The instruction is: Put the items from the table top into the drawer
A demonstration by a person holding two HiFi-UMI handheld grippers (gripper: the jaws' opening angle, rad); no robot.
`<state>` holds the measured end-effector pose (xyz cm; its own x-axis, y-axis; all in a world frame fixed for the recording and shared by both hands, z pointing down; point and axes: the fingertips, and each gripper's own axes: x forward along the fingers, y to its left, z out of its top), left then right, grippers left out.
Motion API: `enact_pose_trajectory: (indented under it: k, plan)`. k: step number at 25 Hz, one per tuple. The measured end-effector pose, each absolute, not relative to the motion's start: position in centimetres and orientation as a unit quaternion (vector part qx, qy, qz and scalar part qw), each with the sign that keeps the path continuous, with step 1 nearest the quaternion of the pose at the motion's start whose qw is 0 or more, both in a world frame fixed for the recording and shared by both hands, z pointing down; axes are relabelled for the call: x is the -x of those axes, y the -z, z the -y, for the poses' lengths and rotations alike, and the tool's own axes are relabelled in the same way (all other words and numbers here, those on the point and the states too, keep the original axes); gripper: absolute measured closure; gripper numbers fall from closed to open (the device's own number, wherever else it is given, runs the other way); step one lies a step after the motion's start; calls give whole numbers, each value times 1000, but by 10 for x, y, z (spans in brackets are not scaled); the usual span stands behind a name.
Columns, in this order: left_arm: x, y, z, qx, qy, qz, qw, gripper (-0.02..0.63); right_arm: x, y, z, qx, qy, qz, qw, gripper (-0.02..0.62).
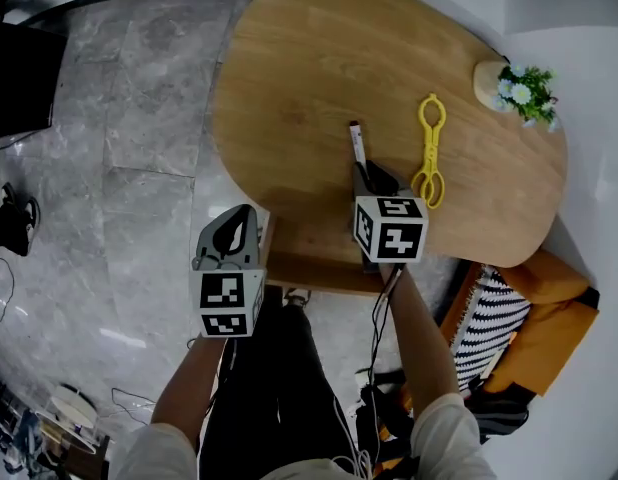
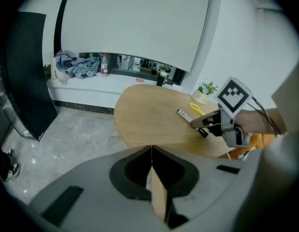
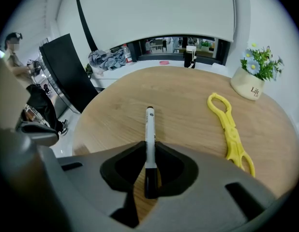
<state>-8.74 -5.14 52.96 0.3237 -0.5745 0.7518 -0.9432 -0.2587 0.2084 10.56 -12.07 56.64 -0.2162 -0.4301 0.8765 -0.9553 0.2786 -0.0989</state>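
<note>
A black-and-white marker (image 1: pixel 358 146) lies on the oval wooden table (image 1: pixel 319 58), near its front edge. My right gripper (image 1: pixel 367 174) points steeply down over the marker's near end. In the right gripper view the marker (image 3: pixel 149 129) runs straight between the jaws of the right gripper (image 3: pixel 150 146), which are shut on its black cap. Yellow plastic tongs (image 1: pixel 430 153) lie just right of the marker. My left gripper (image 1: pixel 232 230) is at the left side of the wooden drawer (image 1: pixel 309 253) under the table. It (image 2: pixel 152 151) is shut on a thin wooden edge (image 2: pixel 159 197).
A small pot of flowers (image 1: pixel 509 86) stands at the table's far right edge. Grey marble floor lies to the left of the table. A striped cushion (image 1: pixel 489 313) and an orange seat (image 1: pixel 549 318) sit below the table's right end. Black panels (image 3: pixel 67 71) stand at the left.
</note>
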Motion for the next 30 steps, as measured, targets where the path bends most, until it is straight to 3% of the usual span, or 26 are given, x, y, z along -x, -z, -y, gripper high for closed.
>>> enact_pose_trajectory:
  k: [21,30]
  plan:
    - [69,-517,-18,-737,-266,520,340,595,-119,-535,7,-473,-347,722,368,537]
    - [65,-518,-77,-726,-261,533,347,595,-96,-536,-81,-399,-320,765,392,535]
